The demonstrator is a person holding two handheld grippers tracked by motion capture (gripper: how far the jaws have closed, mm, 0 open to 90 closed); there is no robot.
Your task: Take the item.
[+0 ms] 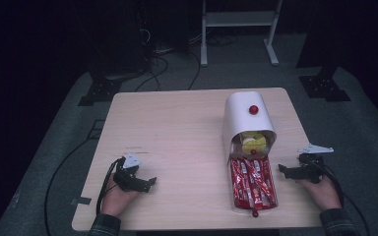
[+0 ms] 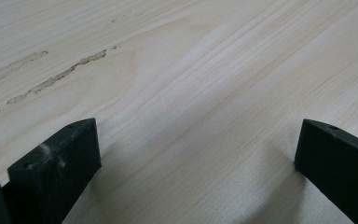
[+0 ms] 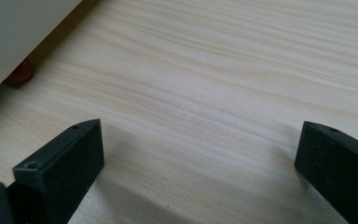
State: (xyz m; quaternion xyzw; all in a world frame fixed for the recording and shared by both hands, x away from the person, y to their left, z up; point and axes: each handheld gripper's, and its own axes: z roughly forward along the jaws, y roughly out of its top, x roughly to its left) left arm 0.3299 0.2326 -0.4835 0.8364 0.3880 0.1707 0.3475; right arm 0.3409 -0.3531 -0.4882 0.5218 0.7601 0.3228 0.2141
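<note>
A white cabinet with a red knob lies on the wooden table, right of centre. Its near end shows yellow items. A white drawer stands pulled out towards me, packed with red packets and tipped with a red knob. My left gripper rests at the front left, open over bare wood. Right of the drawer, my right gripper is open with nothing between its jaws. A white corner of the drawer and a red knob lie just ahead of it.
Faint scuff marks streak the wood ahead of the left gripper. Black cables trail from both grippers off the table's front. Beyond the table stand a white frame and dark stands on grey floor.
</note>
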